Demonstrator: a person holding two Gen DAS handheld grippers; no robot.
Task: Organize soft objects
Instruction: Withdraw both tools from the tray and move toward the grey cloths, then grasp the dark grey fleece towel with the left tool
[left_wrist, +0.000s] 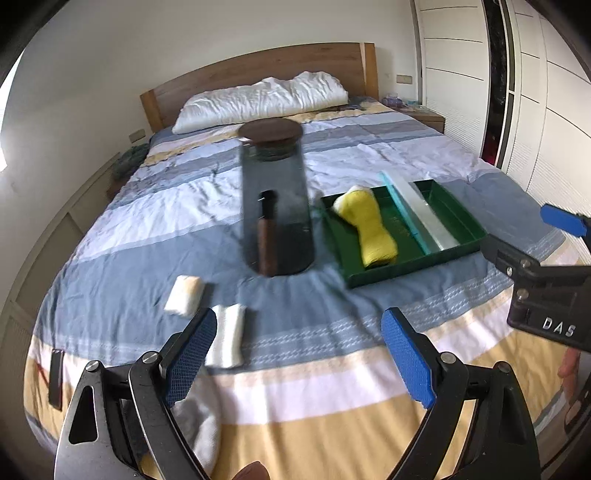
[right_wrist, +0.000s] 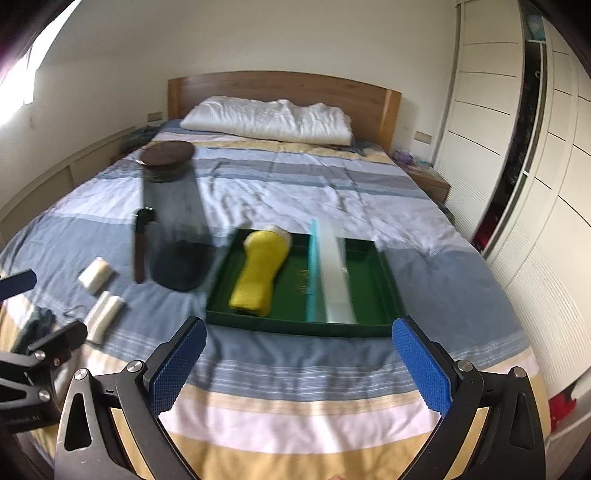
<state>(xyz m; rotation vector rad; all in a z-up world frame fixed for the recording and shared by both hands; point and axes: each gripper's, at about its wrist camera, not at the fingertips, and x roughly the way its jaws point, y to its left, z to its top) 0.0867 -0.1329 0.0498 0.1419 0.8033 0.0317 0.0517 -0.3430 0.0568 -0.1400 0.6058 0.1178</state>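
A green tray (left_wrist: 406, 275) lies on the striped bed and holds a yellow rolled cloth (left_wrist: 369, 229) and a long clear and teal strip (left_wrist: 417, 210). Two white rolled cloths (left_wrist: 184, 295) (left_wrist: 229, 336) lie on the cover left of the tray, just beyond my left gripper (left_wrist: 299, 354), which is open and holds nothing. Another white cloth (left_wrist: 199, 424) lies under its left finger. In the right wrist view the tray (right_wrist: 295, 326) and the yellow roll (right_wrist: 258, 273) lie straight ahead. My right gripper (right_wrist: 301, 365) hangs open and bare above the cover, short of the tray.
A tall smoky glass jar (left_wrist: 275, 199) with a dark lid stands left of the tray, with a brown stick-like item (left_wrist: 267, 236) at it. A white pillow (left_wrist: 262, 99) and wooden headboard are at the far end. White wardrobe doors (right_wrist: 535, 221) line the right side.
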